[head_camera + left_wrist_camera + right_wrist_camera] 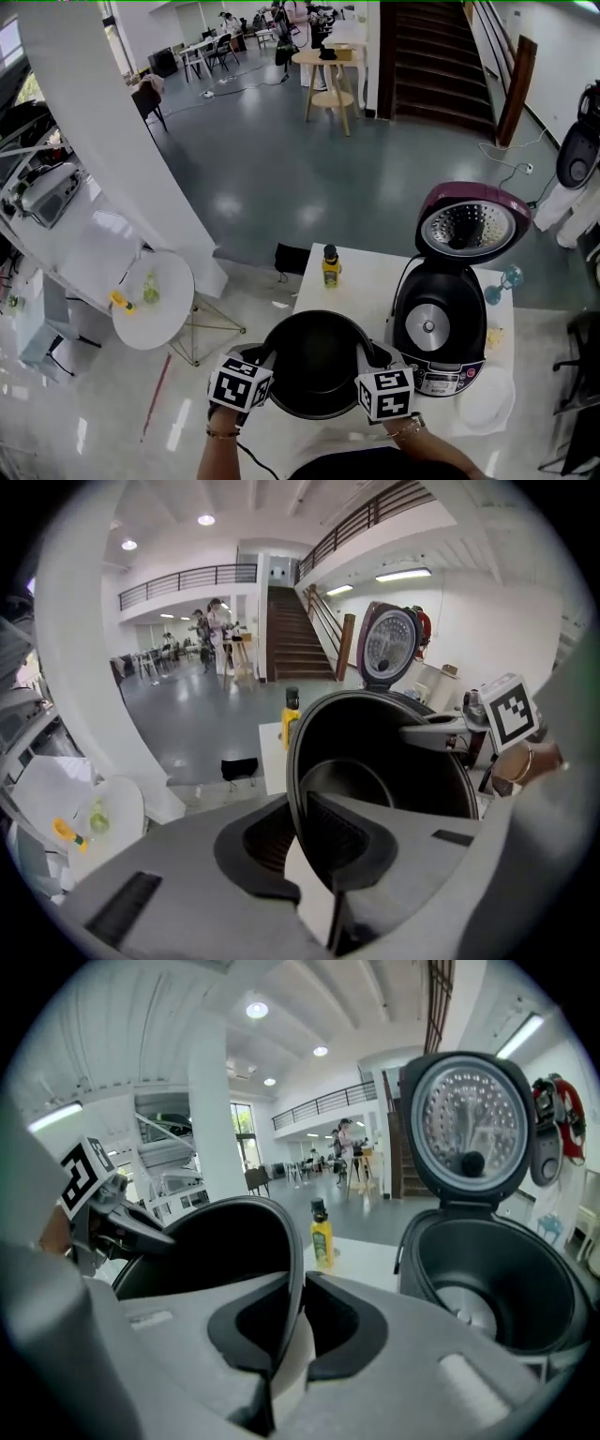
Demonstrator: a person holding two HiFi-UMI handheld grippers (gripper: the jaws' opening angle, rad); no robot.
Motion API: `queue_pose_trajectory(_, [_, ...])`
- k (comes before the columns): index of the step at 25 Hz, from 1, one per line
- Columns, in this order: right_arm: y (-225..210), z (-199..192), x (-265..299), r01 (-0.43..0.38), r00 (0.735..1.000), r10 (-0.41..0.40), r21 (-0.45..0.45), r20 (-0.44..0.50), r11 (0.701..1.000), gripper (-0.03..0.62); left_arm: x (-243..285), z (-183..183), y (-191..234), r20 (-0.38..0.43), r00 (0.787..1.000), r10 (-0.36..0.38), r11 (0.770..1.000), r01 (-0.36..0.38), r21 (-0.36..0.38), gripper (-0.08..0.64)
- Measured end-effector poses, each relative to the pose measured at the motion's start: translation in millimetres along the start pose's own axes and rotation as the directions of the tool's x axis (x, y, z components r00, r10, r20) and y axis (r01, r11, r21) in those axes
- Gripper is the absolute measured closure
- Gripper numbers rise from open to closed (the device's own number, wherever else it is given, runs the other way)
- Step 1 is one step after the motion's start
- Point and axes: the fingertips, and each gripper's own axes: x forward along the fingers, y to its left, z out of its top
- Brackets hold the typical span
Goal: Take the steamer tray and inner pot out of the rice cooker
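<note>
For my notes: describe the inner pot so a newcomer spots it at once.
Find the white table with the open, purple-lidded rice cooker. Just left of the cooker is the inner pot: a wide, empty black bowl, its rim clamped by the left hand-held gripper and the right hand-held gripper, unlike the small yellow bottle behind it.

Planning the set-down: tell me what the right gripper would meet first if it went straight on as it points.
The right gripper, shut on the rim of the inner pot, would carry the pot along; ahead, the yellow bottle looks first in line, though depth is unclear.
</note>
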Motion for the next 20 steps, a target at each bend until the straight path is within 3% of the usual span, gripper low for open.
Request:
queue_pose_trajectory(5, [-10.1,-31.5,31.2,0.059,0.990,-0.053,0.039,-0.130,0.998,0.565,50.1,-21.1,13.7,-0.108,0.988,-0.111,0.994,0.109,-0.028,0.522])
queue_pose_trajectory(10, [-14.8,-45.1,50.1,0.095,0.979,-0.080,0.070,-0.186,0.993,0.565,78.9,-26.2,21.7,-0.165,0.971,-0.176,0.984,0.174,-0.026,0.522])
queue_pose_trajectory(20, [-31.1,-71.6,63.8,0.146,0.960,-0.122,0.079,-0.252,0.986,0.571,113.0,-34.3,17.5,-0.233,0.948,-0.217,0.975,0.220,-0.011,0.522])
